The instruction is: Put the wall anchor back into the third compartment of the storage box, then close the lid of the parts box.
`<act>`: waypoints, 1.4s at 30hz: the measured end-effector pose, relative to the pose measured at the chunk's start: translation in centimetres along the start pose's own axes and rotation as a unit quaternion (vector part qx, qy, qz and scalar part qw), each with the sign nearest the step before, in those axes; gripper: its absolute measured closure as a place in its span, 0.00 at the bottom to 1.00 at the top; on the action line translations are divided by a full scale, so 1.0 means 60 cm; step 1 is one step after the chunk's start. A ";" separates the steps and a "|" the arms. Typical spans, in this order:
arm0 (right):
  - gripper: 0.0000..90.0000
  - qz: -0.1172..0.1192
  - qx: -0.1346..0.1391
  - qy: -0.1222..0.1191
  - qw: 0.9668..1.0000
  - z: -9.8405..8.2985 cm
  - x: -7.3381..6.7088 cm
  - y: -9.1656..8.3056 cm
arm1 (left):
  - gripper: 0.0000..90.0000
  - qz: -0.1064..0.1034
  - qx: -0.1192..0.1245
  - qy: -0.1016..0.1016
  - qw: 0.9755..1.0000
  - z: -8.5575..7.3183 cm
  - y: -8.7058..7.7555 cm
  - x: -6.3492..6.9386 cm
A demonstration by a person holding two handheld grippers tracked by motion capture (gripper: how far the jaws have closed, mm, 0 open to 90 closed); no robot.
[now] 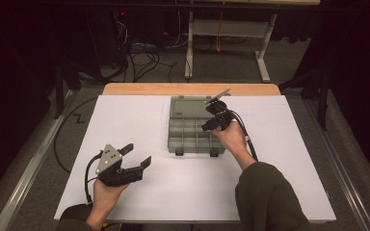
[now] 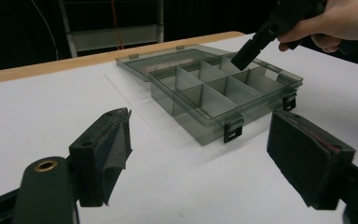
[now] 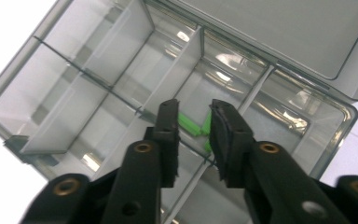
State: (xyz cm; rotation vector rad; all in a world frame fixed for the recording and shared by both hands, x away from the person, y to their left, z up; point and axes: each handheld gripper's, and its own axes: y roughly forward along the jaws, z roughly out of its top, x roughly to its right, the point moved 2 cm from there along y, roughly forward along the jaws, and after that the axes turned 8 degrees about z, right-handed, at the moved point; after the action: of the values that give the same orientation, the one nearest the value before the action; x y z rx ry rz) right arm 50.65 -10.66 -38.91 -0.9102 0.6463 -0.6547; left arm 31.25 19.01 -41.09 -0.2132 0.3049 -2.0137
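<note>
A smoky clear compartment box (image 1: 170,139) lies open on the white table, its lid (image 1: 188,107) folded back flat. My right gripper (image 1: 207,127) hangs over the box's right side, pointing down into it. In the right gripper view its jaws (image 3: 193,111) stand a little apart, and small bright green pieces (image 3: 189,125) lie in the compartment below the gap, untouched by the pads. The box (image 3: 177,74) has several divided cells. My left gripper (image 1: 139,154) rests at the front left of the table, wide open and holding nothing. The left gripper view shows the box (image 2: 205,100) and the right gripper (image 2: 244,55) above it.
White paper (image 1: 139,197) covers the table, with a wooden edge (image 1: 188,89) at the far side. Two black latches (image 2: 233,129) hang on the box's near wall. Beyond the table are cables and a metal stand (image 1: 189,48) on the floor.
</note>
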 end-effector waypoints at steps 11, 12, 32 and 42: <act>0.69 -0.002 0.032 0.010 0.999 -0.021 0.007 -0.042 | 0.24 0.002 0.000 0.000 1.000 0.000 -0.001 -0.001; 0.69 -0.002 0.036 0.010 0.999 -0.025 0.010 -0.047 | 0.24 0.002 0.001 -0.001 1.000 0.000 -0.001 -0.001; 0.69 -0.002 0.058 0.056 0.997 -0.087 0.048 -0.082 | 0.24 0.006 -0.001 -0.002 1.000 -0.001 -0.002 -0.003; 0.75 0.007 0.052 0.073 0.996 -0.098 0.054 -0.076 | 0.24 0.009 0.000 -0.004 1.000 -0.001 -0.002 -0.003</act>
State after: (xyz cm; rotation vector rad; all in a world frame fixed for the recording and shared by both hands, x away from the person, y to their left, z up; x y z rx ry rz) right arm 47.30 -18.04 -38.45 -0.7652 0.7416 -0.7401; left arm 31.23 19.25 -41.10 -0.2174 0.3014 -1.9939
